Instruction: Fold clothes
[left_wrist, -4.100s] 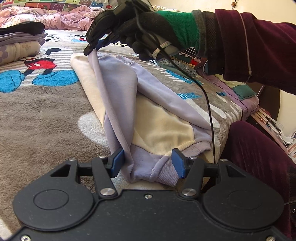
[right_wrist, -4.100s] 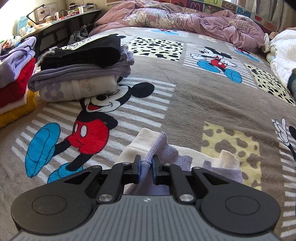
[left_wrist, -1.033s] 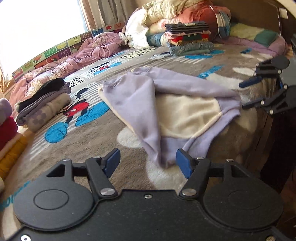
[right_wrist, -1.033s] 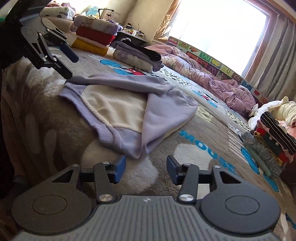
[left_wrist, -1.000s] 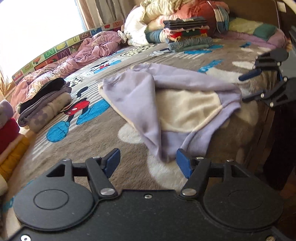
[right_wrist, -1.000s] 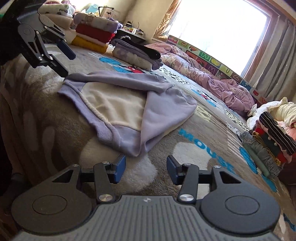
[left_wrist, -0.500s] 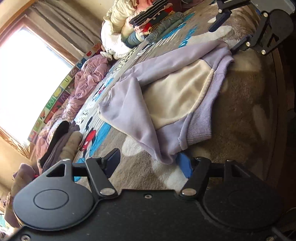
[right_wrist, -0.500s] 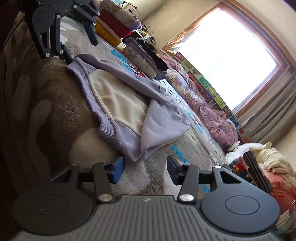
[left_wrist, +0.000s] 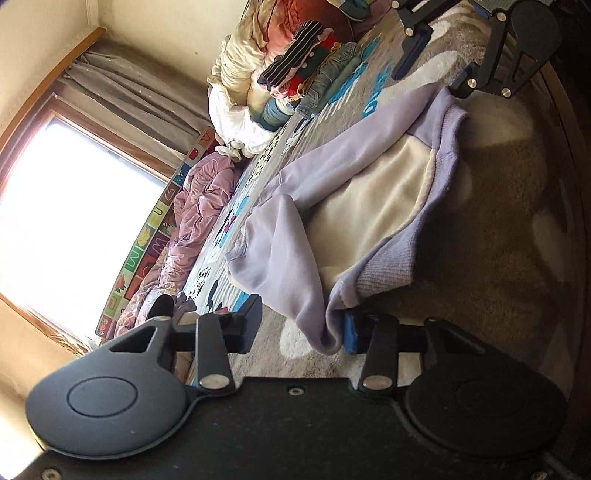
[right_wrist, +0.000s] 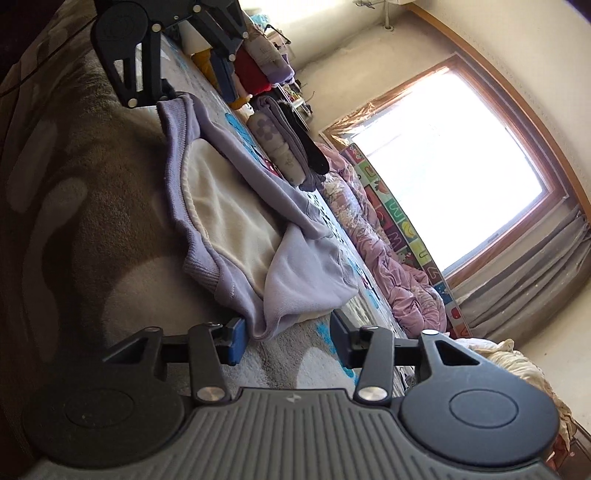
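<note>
Both grippers have just rolled onto their sides and dropped to the hem corners of the lilac sweatshirt, one at each end of it. The left gripper has been narrowing its jaws, and a fold of the hem corner is now lying between them, touching the blue pad on one side while the other finger is standing clear, so it is not clamping yet. The right gripper has been narrowing too, with the opposite corner hanging between its fingers and just brushing the blue pad on one side (a gap is showing on the other). To my eye they are setting up to pinch both corners for the next fold.

The sweatshirt is lying on the grey cartoon blanket near the bed's edge, sleeves already turned in across its cream panel, hem ribbing rumpled.
</note>
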